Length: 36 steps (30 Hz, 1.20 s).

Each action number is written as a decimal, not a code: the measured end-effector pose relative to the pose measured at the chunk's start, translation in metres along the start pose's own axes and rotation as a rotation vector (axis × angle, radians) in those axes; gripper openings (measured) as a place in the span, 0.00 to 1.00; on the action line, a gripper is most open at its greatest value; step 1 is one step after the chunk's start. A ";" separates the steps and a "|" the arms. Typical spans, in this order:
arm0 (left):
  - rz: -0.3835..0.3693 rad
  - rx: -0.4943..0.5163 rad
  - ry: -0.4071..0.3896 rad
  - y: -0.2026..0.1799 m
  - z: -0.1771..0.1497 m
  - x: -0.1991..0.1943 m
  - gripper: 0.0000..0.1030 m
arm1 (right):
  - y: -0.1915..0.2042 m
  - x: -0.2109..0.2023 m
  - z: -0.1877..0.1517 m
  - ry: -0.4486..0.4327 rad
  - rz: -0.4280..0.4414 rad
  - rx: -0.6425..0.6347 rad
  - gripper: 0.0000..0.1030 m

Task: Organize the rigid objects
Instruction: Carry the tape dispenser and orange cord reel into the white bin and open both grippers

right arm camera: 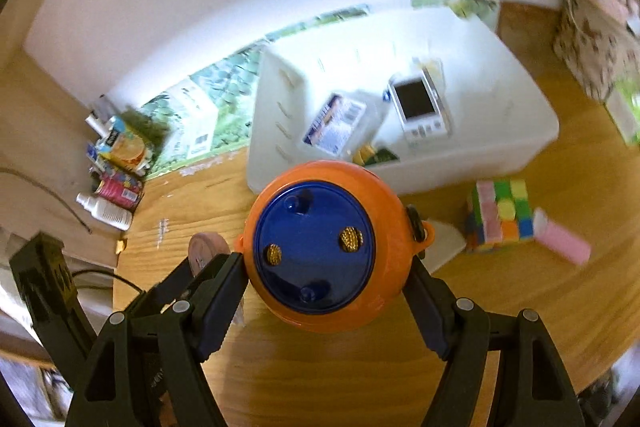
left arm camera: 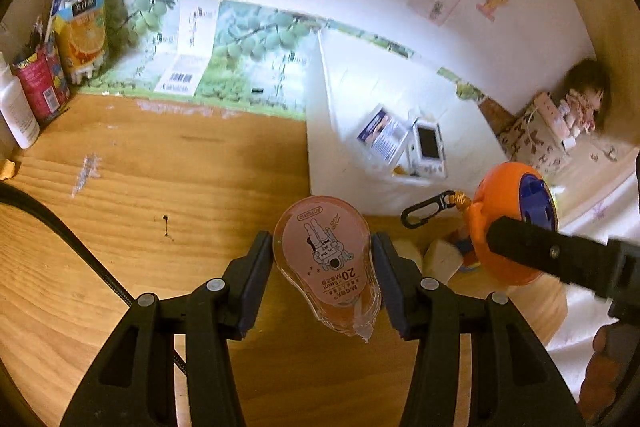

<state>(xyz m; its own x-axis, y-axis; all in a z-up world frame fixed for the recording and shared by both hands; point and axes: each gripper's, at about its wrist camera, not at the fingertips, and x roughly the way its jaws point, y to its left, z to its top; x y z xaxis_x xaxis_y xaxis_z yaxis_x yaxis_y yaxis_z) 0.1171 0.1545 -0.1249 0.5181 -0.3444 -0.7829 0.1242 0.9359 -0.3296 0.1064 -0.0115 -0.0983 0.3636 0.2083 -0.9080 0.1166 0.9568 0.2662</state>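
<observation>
I work at a wooden desk (left arm camera: 160, 187) in a home: drawings (left arm camera: 436, 1) taped to the white wall, a doll (left arm camera: 586, 95) in the far right corner, a colour cube (right arm camera: 502, 215) near the right edge.

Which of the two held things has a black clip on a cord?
The orange ball in the right tongs; the pink tape roller in the left tongs has none.

Both grippers have black fingers (left arm camera: 260, 279) with silver pivot pins and dark pads.
</observation>
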 end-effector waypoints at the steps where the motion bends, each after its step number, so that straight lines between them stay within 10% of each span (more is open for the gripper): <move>1: 0.004 -0.003 -0.013 -0.002 0.001 -0.002 0.53 | -0.001 -0.003 0.002 -0.012 0.004 -0.024 0.75; 20: 0.119 0.000 -0.215 -0.072 0.054 0.002 0.53 | -0.070 -0.012 0.051 -0.093 0.029 -0.205 0.75; 36: 0.300 0.043 -0.159 -0.126 0.083 0.055 0.53 | -0.122 0.025 0.096 -0.126 -0.004 -0.323 0.75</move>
<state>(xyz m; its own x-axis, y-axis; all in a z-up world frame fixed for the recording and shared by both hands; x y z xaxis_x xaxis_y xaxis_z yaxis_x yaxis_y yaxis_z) 0.2000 0.0238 -0.0830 0.6618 -0.0403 -0.7486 -0.0202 0.9972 -0.0716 0.1901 -0.1429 -0.1219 0.4774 0.1975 -0.8562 -0.1729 0.9765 0.1288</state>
